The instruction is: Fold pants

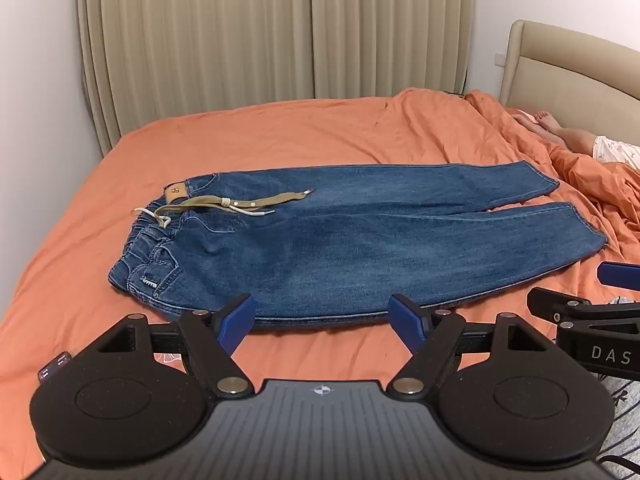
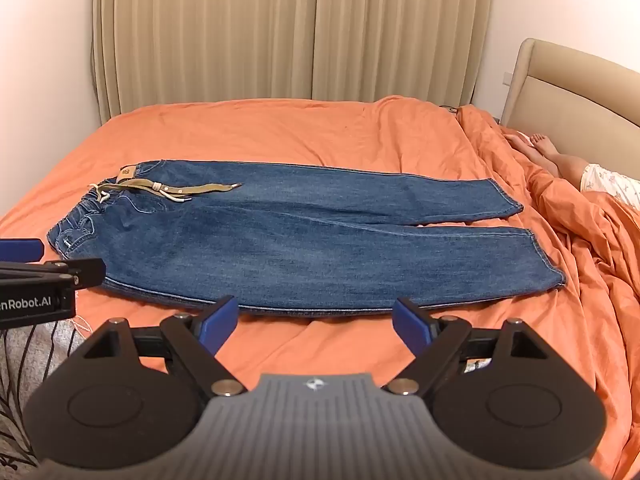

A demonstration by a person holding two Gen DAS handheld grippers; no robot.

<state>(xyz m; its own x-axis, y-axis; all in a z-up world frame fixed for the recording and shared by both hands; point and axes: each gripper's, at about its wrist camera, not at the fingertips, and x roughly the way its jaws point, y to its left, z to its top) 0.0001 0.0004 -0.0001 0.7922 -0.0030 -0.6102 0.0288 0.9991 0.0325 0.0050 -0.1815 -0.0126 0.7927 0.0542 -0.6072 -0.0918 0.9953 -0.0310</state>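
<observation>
Blue denim pants [image 1: 340, 240] lie flat on the orange bed, waistband to the left, both legs running right; they also show in the right wrist view [image 2: 300, 240]. An olive belt strap [image 1: 240, 205] and a white drawstring [image 1: 160, 220] lie across the waist. My left gripper [image 1: 322, 320] is open and empty, just in front of the pants' near edge. My right gripper [image 2: 316, 320] is open and empty, also at the near edge, further right. Each gripper shows at the side of the other's view.
The orange sheet [image 1: 280, 136] covers the bed. A rumpled orange duvet [image 2: 580, 240] lies at the right, with a person's bare legs [image 2: 552, 152] beside the beige headboard [image 2: 568, 92]. Beige curtains [image 1: 260, 32] hang behind. A grey patterned cloth [image 2: 32, 352] lies at the near left.
</observation>
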